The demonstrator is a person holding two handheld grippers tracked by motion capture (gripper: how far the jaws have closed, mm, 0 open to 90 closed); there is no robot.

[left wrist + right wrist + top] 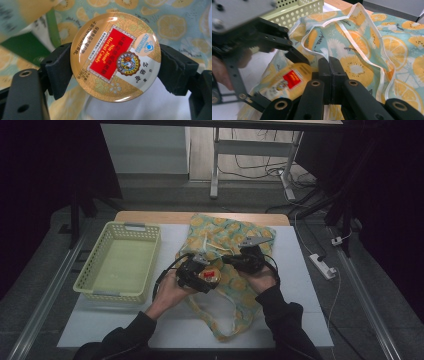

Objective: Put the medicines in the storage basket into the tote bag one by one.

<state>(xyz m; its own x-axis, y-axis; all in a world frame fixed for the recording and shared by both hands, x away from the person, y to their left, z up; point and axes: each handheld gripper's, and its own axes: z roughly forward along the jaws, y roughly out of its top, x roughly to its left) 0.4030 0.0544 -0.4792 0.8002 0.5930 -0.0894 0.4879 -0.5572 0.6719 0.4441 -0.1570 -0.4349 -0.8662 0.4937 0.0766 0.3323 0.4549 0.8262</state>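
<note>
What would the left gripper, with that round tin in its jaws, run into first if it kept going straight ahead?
Probably the bag: the left gripper, shut on the tin, points at its lemon-print cloth right behind the tin. How near it lies is hard to judge.

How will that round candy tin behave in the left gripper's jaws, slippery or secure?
The candy tin looks rigid, so it probably won't deform. Its glossy lid shows glare, and the left gripper clamps only its curved rim, so it may slip or pivot. If dropped on edge, it could roll.

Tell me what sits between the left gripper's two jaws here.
A round candy tin with a red label sits there, its edges pressed by the left gripper on both sides. The left gripper view shows this, over the lemon-print bag.
</note>
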